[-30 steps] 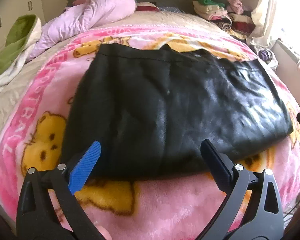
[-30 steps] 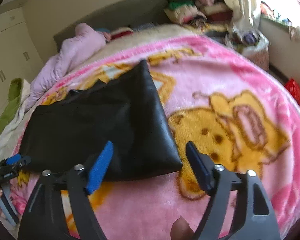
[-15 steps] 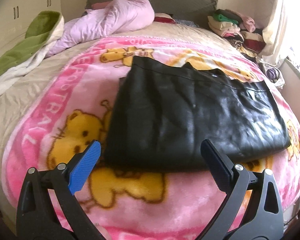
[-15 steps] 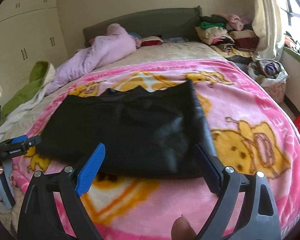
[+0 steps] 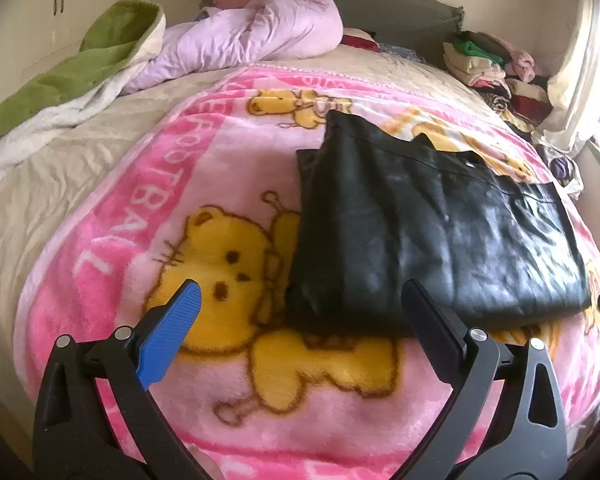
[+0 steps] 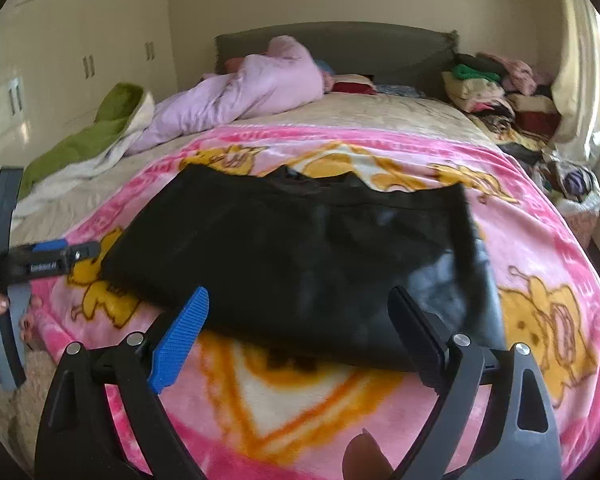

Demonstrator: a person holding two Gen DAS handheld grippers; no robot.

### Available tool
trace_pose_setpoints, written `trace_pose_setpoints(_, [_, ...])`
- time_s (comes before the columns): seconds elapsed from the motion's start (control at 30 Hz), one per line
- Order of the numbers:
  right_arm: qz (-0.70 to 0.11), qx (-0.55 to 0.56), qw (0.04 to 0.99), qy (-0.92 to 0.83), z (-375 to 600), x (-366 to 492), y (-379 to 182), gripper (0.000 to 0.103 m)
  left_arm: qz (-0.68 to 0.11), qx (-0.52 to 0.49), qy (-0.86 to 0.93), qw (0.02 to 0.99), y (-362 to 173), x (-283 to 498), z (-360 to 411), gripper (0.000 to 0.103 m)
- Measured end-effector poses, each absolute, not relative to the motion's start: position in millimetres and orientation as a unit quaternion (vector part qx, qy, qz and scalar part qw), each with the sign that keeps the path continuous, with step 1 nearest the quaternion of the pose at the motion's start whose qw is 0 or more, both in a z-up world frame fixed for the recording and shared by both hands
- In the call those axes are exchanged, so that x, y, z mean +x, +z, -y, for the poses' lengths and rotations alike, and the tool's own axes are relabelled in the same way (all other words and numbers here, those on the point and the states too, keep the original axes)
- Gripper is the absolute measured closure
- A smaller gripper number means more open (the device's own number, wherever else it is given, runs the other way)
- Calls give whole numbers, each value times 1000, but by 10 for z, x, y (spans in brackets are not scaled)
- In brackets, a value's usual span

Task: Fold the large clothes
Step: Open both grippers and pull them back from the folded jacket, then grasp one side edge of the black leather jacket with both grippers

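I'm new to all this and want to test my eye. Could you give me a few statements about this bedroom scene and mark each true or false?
1. The black garment lies folded on the pink blanket. True.
2. The right gripper is clamped on the garment. False: its jaws stand open, nothing between them.
3. The left gripper is open and empty. True.
4. The folded clothes pile sits beside the green blanket. False: they are on opposite sides of the bed.

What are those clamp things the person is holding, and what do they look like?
Each is a handheld black plastic clamp with two long fingers. On the left gripper and right gripper, one finger carries a ribbed blue pad, the other a black one. Silver rivets mark the joints; no cables show.
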State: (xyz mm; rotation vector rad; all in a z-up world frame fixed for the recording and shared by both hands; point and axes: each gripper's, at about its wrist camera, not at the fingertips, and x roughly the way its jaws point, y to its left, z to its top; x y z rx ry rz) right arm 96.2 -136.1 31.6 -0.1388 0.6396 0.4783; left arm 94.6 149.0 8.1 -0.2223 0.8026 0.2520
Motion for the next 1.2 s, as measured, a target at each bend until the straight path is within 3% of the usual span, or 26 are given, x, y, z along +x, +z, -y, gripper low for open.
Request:
trace_pose_setpoints(0.57, [-294,-269,888,231,509,903,-439,12,-437,-128,90,886,-112,1734,-1649,9])
trace_pose_setpoints(0.93, [-180,-423,869,181,-127,1009,-766,13,-469,-211,37,857,-430,2175,-1889,9])
trace_pose_setpoints(0.97, [-172,-429,868,181,-163,1009,-774,15,-472,-230,27,851,-469,2208,-1934,9])
trace_pose_setpoints(1.03, [-172,-432,862,202,-234,1014,-793,36,-473,-252,15,844,-512,2244,-1994,9])
trace_pose_setpoints(1.07, [-178,-429,860,212,-264,1016,-804,56,-473,-259,7,842,-530,2266,-2024,9])
trace_pose_setpoints(1.1, [-173,-432,860,210,-296,1000,-816,67,-473,-261,3,841,-534,2272,-2034,9])
trace_pose_setpoints(1.2, [-164,-416,869,211,-340,980,-769,79,-472,-279,-18,836,-533,2295,-2115,9])
